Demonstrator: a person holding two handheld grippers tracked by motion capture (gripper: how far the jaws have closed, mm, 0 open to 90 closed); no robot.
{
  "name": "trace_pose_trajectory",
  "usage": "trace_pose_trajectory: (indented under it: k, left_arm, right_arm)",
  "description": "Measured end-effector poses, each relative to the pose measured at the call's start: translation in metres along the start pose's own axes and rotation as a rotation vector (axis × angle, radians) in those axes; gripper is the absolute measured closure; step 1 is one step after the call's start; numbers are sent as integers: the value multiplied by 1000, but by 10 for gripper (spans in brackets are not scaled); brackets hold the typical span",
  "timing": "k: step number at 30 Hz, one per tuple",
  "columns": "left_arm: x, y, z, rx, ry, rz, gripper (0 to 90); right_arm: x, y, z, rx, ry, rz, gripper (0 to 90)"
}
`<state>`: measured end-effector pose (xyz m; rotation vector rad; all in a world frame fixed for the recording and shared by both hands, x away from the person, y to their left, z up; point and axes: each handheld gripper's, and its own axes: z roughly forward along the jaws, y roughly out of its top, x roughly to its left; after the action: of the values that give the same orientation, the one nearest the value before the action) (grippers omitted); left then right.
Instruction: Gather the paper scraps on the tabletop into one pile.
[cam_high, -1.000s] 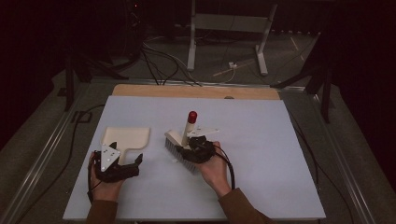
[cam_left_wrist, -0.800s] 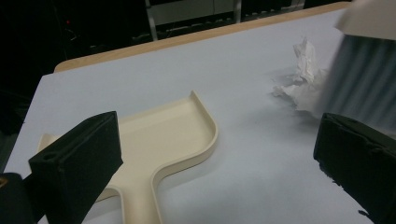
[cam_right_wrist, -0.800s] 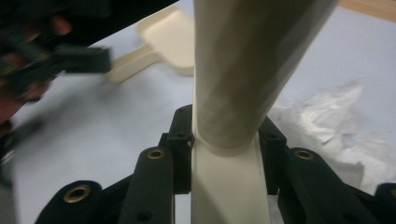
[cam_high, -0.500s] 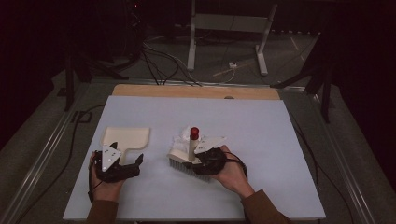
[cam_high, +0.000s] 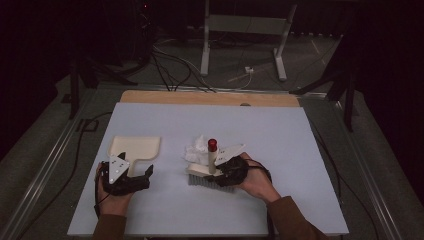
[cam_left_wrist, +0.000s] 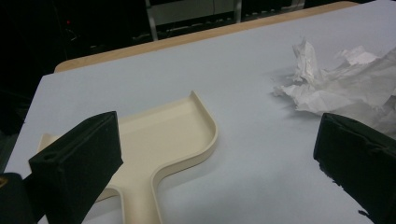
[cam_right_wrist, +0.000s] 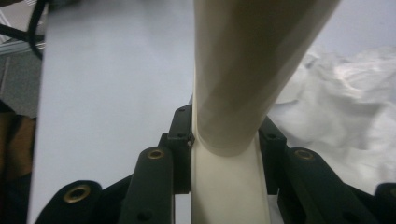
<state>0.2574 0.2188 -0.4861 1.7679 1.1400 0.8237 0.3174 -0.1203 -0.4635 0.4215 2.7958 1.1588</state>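
A cream dustpan lies flat on the pale blue table, left of centre. My left gripper rests just in front of it, open. In the left gripper view the wide-apart jaws frame the dustpan, whose handle runs down beside the left jaw. A cream brush with a red-tipped handle stands bristles-down at centre, and my right gripper is shut on its handle. Crumpled white paper lies just behind the brush head; the paper is right of the dustpan.
A wooden strip borders the table's far edge. Beyond it stand a metal stand and cables on the dark floor. A cable trails off the table's left side.
My right hand has drawn the brush toward the near edge and slightly right, bringing the bristles down on the table. The crumpled paper now shows behind it. The left hand has stayed put.
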Motion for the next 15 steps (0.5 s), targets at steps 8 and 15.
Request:
trace_pose_trajectory:
  k: [8,15]
  left_arm:
    - [0,0,0,1,0,1,20]
    - [0,0,0,0,0,0,19]
  right_arm:
    - [-13,-2,0,-3,-59,13,669]
    - [-16,-2,-3,-13,-86,20,669]
